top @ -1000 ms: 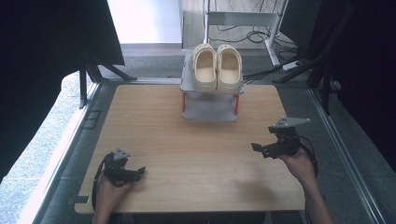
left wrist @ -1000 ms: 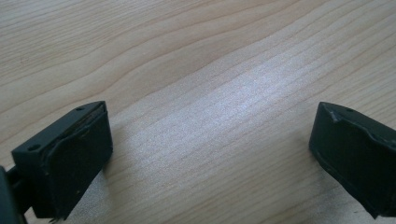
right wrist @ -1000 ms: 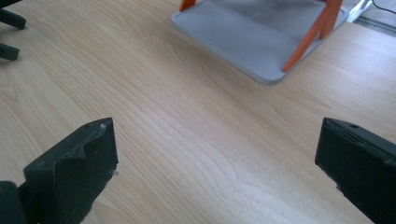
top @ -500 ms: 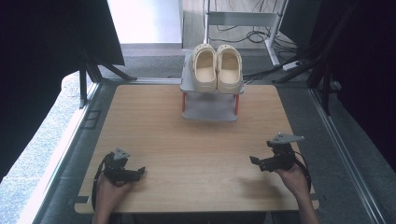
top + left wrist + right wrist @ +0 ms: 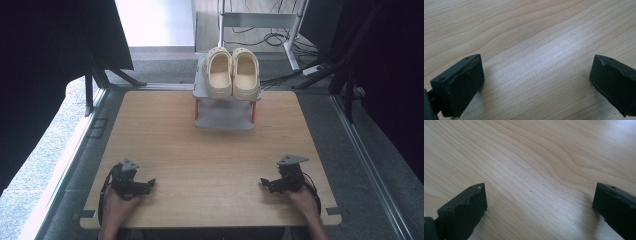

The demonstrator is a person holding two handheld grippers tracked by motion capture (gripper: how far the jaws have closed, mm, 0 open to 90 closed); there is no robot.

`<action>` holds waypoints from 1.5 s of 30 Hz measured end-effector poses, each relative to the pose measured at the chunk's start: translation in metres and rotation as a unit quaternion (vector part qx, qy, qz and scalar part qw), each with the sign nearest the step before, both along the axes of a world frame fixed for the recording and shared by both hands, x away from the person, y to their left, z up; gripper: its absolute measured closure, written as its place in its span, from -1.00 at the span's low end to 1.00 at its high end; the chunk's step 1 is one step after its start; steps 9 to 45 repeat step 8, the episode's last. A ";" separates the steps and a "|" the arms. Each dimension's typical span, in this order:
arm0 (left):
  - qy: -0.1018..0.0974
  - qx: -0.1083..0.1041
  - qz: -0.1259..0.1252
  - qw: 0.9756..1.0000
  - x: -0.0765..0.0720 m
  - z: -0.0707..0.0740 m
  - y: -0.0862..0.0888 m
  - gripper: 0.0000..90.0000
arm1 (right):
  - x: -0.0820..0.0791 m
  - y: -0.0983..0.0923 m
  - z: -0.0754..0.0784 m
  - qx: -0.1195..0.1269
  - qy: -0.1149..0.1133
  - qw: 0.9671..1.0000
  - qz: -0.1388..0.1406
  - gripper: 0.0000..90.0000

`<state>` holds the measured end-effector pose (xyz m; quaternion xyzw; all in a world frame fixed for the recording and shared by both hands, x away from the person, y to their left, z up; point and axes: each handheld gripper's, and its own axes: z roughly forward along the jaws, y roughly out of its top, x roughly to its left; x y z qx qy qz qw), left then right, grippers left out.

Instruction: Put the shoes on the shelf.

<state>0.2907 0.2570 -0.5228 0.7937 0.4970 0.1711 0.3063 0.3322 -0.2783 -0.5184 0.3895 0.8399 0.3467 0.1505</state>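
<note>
Readable text: none anywhere.
Clogs [image 5: 232, 72]: no brand legible.
Table [image 5: 210, 150]: bare wood, no labels.

- wooden table [image 5: 210, 155], bare grain under both gripper views
- black curtains [image 5: 45, 55] left and right
- cables [image 5: 265, 35] on floor behind
- grey metal frame [image 5: 260, 20]

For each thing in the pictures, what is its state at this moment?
Left gripper: open, empty, low over the wooden table near its front edge.
Right gripper: open, empty, low over the table near its front edge.
Pair of cream clogs: side by side on the top shelf, openings up, untouched.
Small grey rack: upright at the far edge of the table, lower shelf bare.
</note>
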 end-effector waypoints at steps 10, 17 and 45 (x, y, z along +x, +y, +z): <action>0.000 0.000 0.000 1.000 0.000 0.000 0.000 -1.00 | -0.001 0.001 -0.001 -0.007 -0.001 1.000 0.000 -1.00; 0.000 0.000 0.000 1.000 0.000 0.000 0.000 -1.00 | -0.001 0.001 -0.001 -0.007 -0.001 1.000 0.000 -1.00; 0.000 0.000 0.000 1.000 0.000 0.000 0.000 -1.00 | -0.001 0.001 -0.001 -0.007 -0.001 1.000 0.000 -1.00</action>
